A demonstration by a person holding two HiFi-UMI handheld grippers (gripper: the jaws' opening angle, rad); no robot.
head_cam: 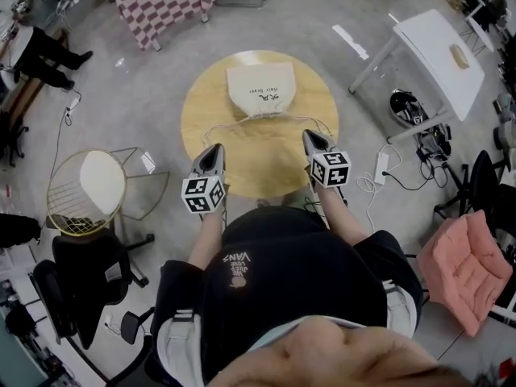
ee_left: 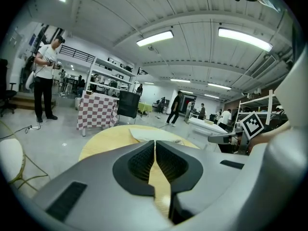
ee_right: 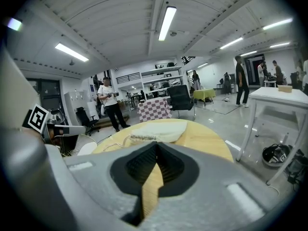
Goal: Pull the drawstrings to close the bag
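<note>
Fingers pressed together on left gripper [head_cam: 216, 147] and right gripper [head_cam: 310, 134]; drawstrings [head_cam: 222, 122] reach both tips, pinch unclear.

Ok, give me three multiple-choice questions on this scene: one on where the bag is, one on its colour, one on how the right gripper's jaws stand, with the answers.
1. Where does the bag lie?
A. on the round wooden table
B. on the white table
C. on the pink cushion

2. What colour is the bag?
A. red
B. cream
C. black

3. On the right gripper, how do the jaws stand?
A. wide apart
B. closed on a cup
C. together

Answers:
1 A: the head view shows the bag on the far half of the round wooden table.
2 B: its cloth is pale cream.
3 C: the right gripper view shows the pads meeting at the tip.
</note>
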